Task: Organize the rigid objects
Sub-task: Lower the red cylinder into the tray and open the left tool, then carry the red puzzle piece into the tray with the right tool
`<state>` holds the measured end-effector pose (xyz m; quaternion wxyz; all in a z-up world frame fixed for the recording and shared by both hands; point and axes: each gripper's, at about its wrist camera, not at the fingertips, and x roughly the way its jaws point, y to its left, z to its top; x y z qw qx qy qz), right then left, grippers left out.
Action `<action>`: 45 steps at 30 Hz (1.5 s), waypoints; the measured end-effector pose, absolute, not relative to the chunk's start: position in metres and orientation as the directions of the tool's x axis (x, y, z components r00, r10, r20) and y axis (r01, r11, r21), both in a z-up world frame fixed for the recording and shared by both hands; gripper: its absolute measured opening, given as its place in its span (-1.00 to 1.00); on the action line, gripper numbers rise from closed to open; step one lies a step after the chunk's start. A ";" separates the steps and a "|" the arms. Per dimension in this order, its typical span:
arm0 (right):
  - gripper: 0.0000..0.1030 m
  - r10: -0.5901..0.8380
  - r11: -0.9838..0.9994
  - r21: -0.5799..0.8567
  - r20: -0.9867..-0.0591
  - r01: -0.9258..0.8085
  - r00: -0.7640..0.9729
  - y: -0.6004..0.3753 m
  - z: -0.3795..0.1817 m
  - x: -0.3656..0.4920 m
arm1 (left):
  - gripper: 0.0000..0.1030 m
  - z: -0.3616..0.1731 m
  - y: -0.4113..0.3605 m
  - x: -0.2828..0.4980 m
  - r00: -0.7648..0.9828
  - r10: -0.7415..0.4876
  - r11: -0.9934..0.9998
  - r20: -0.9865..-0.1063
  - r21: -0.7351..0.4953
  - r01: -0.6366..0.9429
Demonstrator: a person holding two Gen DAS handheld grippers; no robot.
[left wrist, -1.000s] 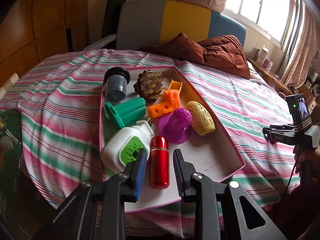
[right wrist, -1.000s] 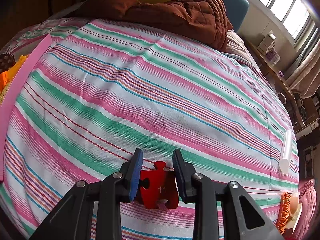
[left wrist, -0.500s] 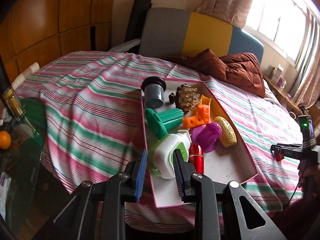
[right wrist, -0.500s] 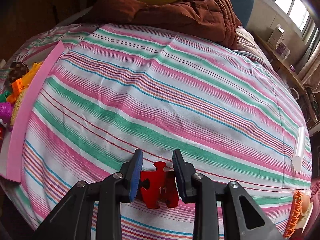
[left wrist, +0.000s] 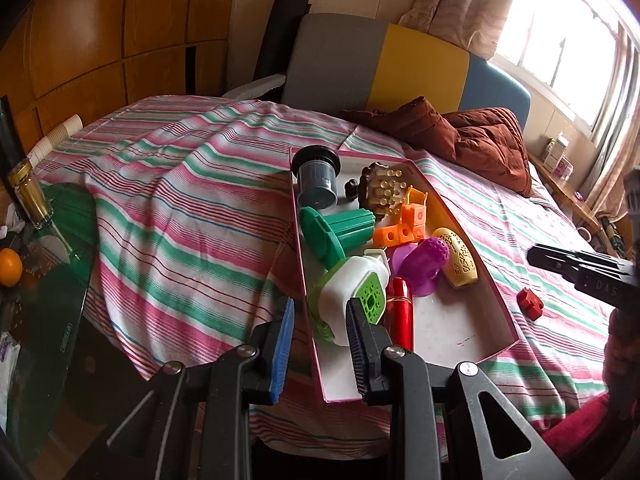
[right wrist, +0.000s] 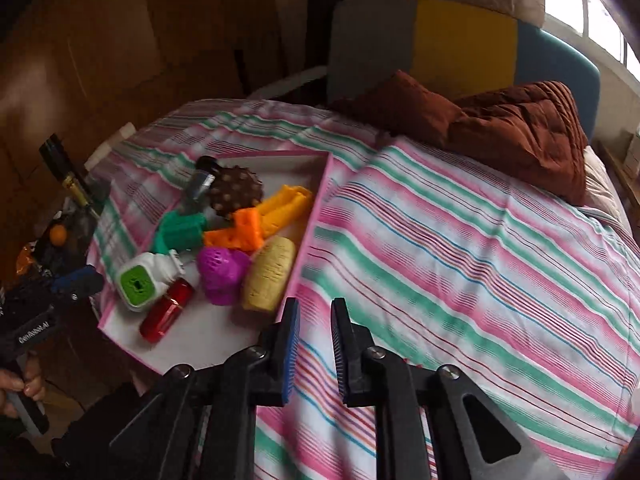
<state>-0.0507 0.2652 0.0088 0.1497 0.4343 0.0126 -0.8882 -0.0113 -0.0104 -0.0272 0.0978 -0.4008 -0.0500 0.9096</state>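
Observation:
A pink-rimmed white tray [left wrist: 472,336] on the striped bed holds several rigid toys: a red cylinder [left wrist: 400,312], a white and green box [left wrist: 352,300], a green spool [left wrist: 340,236], orange blocks [left wrist: 400,232], a purple cone [left wrist: 420,268] and a yellow oval [left wrist: 460,256]. The tray also shows in the right wrist view [right wrist: 304,248]. A red puzzle piece [left wrist: 529,303] lies on the bedspread right of the tray. My left gripper [left wrist: 320,344] is open and empty over the tray's near left rim. My right gripper [right wrist: 316,344] is open and empty above the bedspread beside the tray.
A brown quilt [left wrist: 480,140] lies at the head of the bed before a grey, yellow and blue headboard [left wrist: 384,64]. A glass side table [left wrist: 40,264] with a jar [left wrist: 30,194] and an orange [left wrist: 10,268] stands left. Wooden panels [left wrist: 100,40] line the left wall.
My right gripper has let go of the red puzzle piece, pulled back and swung left toward the tray. My left gripper drew back and left from the red cylinder.

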 end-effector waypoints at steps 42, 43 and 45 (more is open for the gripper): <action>-0.36 -0.073 -0.985 -0.013 -0.870 0.172 -0.487 0.319 -0.036 -0.053 | -0.43 -0.031 -0.004 -0.008 -0.635 0.248 -0.969 -0.732 -0.180 -0.170; -0.37 -0.092 -0.984 0.003 -0.861 0.176 -0.500 0.315 -0.031 -0.053 | -0.43 -0.030 -0.005 -0.008 -0.635 0.246 -0.969 -0.732 -0.179 -0.168; -0.37 -0.129 -0.981 0.032 -0.842 0.192 -0.523 0.302 -0.021 -0.051 | -0.43 -0.029 -0.006 -0.007 -0.640 0.239 -0.971 -0.730 -0.173 -0.165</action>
